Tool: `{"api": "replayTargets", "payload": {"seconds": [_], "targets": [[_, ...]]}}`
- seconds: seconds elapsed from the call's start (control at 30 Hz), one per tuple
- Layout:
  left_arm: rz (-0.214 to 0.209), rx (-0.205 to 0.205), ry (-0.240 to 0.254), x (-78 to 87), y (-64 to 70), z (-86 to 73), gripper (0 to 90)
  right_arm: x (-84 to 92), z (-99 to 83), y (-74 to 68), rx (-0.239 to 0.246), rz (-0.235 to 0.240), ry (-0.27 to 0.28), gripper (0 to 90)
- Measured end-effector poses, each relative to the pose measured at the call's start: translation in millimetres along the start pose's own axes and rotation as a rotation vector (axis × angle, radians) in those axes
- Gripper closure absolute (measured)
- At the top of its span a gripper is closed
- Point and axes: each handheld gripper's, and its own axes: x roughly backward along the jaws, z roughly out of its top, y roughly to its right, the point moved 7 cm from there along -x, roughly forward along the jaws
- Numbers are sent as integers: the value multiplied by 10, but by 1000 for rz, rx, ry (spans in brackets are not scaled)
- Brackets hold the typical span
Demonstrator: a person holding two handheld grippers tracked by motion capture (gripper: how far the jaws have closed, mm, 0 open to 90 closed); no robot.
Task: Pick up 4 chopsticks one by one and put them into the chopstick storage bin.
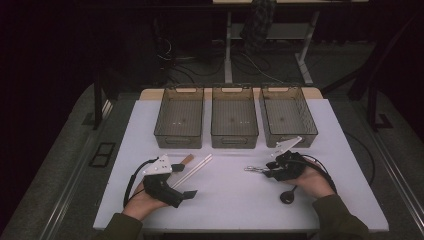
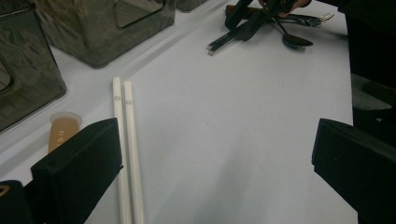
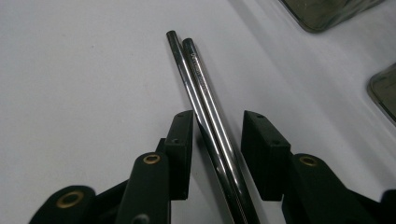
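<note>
1. Two dark metal chopsticks (image 3: pixel 205 98) lie side by side on the white tabletop (image 1: pixel 235 195), touching along their length, on the right half and in front of the bins.
2. The right gripper (image 3: pixel 217 140) straddles them: one black jaw on each side, the pair running up between. The jaws stand part-way in, with a sliver of tabletop showing on both sides, so the pads are not pressing on the metal.
3. From the high view that right gripper (image 1: pixel 272 167) sits low on the tabletop in the person's right hand (image 1: pixel 312 182), pointing left, its cable curling off behind.
4. Just by it lie more pieces of cutlery: a fork (image 2: pixel 313 19) and a dark spoon (image 2: pixel 294 39), clustered close around the gripper.
5. Over on the left, the left gripper (image 2: pixel 215 163) has its jaws spread wide, nothing between them, held in the left hand (image 1: pixel 145 200).
6. Ahead of it lie two white chopsticks (image 2: pixel 126 140), parallel and touching, with a brown wooden piece (image 2: pixel 60 133) just beside them.
7. Along the far edge stand three smoky translucent bins (image 1: pixel 234 122) in a row, close together.
</note>
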Motion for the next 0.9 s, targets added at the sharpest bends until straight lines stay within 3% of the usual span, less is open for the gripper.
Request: {"api": "replayTargets", "payload": {"seconds": [0.9], "targets": [[-4, 0, -4, -7, 9, -2, 5, 1, -12, -5, 19, -3, 0, 707]]}}
